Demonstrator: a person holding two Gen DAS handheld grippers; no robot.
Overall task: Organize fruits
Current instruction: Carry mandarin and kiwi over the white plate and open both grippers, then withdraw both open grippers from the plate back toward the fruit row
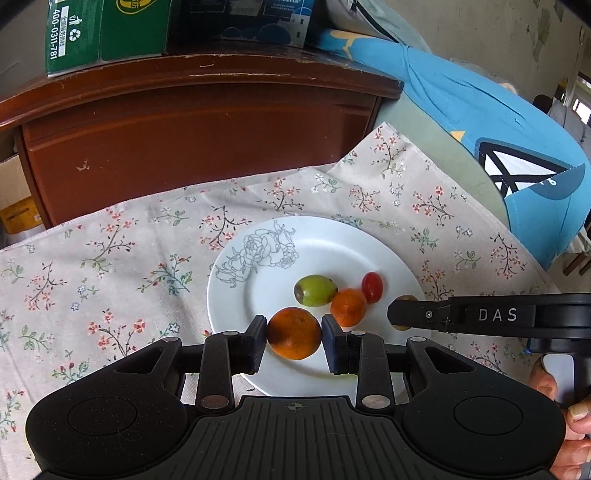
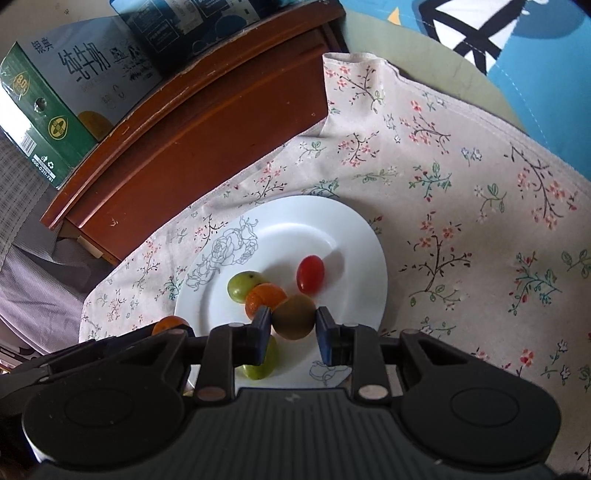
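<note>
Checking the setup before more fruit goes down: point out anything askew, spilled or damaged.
Nothing is spilled. The cloth lies rumpled, with a folded corner by the cabinet, whose wood is scratched and chipped. All loose fruit sits on the plate; each gripper holds one piece above it.

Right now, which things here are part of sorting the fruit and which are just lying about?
Part of the job:
white plate
orange in the left gripper
brownish fruit in the right gripper
green fruit
second orange
red tomato

Lying about:
green carton
wooden cabinet
blue cloth
</note>
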